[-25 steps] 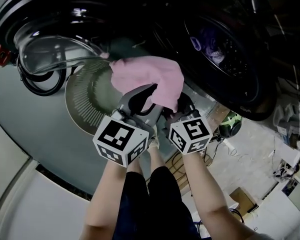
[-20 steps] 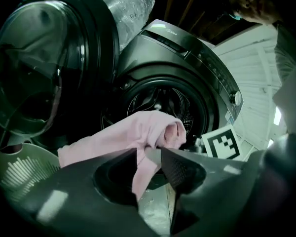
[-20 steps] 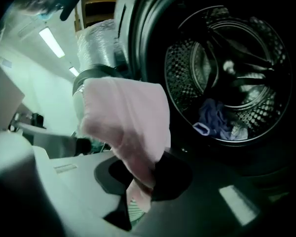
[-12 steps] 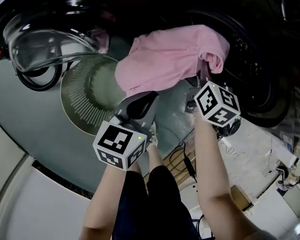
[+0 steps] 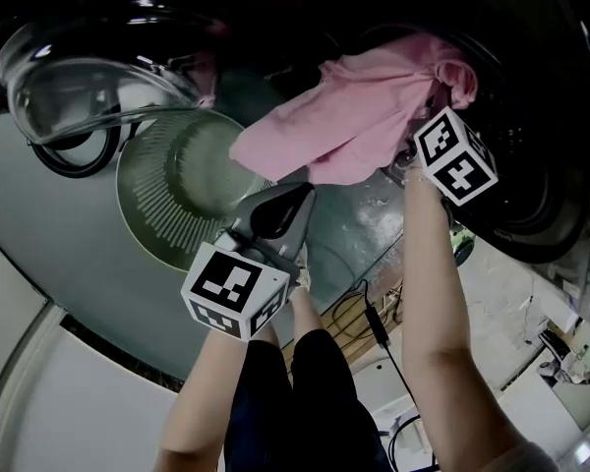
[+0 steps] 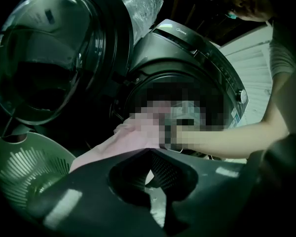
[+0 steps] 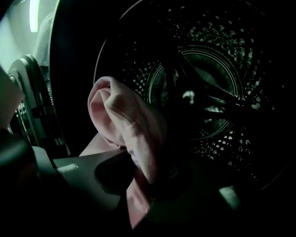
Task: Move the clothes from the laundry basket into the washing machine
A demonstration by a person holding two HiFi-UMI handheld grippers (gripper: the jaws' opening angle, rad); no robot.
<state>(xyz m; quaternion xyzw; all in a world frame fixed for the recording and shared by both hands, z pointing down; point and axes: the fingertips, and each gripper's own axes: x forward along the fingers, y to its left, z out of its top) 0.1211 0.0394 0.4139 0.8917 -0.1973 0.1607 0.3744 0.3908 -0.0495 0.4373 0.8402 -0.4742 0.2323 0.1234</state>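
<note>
Fingers [image 7: 82, 170] of right gripper [image 7: 140, 172] clamped on pink garment [image 7: 128, 117], at drum [image 7: 207, 93] mouth

Pink is being shown by the garment [image 5: 354, 116], black by the washing machine [image 5: 531, 209], pale green slats by the laundry basket [image 5: 152, 214], black-and-white squares by the left gripper [image 5: 293, 200] and right gripper [image 7: 138, 180].

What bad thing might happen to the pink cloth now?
1. Most of the pink cloth hangs outside the drum. If the right tool lets go now, it may slide out and fall.
2. Its hanging end might also get trapped when the door closes.
</note>
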